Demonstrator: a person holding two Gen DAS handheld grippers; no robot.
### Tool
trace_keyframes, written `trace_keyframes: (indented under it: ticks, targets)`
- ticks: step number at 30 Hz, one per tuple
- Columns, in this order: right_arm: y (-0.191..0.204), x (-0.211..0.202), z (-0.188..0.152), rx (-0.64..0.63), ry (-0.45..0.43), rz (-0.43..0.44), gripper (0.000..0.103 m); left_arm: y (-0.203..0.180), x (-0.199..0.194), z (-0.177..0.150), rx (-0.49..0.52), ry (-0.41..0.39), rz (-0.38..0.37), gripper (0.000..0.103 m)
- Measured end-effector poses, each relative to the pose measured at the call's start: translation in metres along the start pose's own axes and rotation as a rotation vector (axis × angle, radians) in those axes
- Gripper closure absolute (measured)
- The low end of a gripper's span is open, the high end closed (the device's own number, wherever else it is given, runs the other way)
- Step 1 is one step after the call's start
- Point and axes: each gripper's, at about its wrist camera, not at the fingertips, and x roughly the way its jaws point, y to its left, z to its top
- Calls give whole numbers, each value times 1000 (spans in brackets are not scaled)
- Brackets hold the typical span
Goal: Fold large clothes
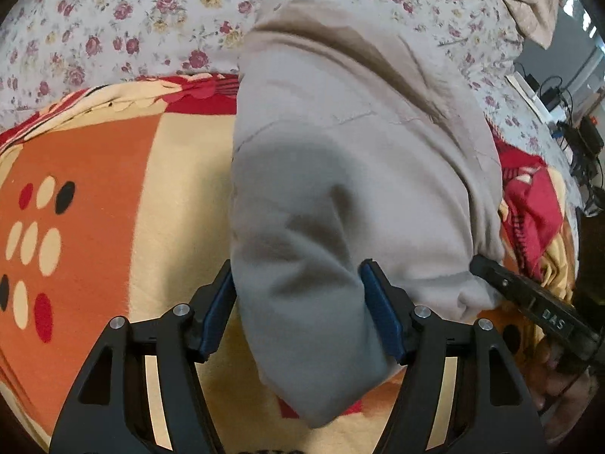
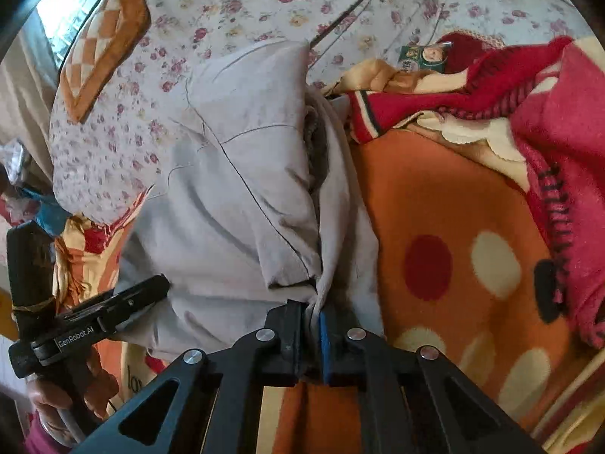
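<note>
Fingers of the right gripper clamp the grey garment's hem; left gripper straddles its folded end, apart. Folding seems partway done.

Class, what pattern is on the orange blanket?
Red, cream and black dots on the orange blanket, clearest in the right wrist view.

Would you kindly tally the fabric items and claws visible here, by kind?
Grey garment: 1
Orange dotted blanket: 1
Floral bedcover: 1
Claws: 2, left claw and right claw
Total: 5
</note>
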Motion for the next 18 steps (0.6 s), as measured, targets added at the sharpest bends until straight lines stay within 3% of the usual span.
trace_keyframes:
  ticks: [3,4,5,7,9,13,18]
  targets:
    - [11,-18,7,-48,-27,-11,95,-3,-17,7,37,-59,35,36]
    - [12,-26,9,-46,-48,-14,82,-2,-23,11,45,-84,48,36]
    - [12,-34,13,-36,-79,-17,55,0,-26,16,42,-96,50,36]
    - [15,-46,22,-24,-136,-32,22,8,-26,29,8,-102,45,36]
    - [22,-49,38,-44,-167,-40,21,17,-17,45,-27,-85,44,36]
    - [41,-24,87,-128,-118,-81,21,29,3,72,-62,-65,81,36]
    - [63,39,140,-277,43,-59,19,36,29,92,-77,-52,122,36]
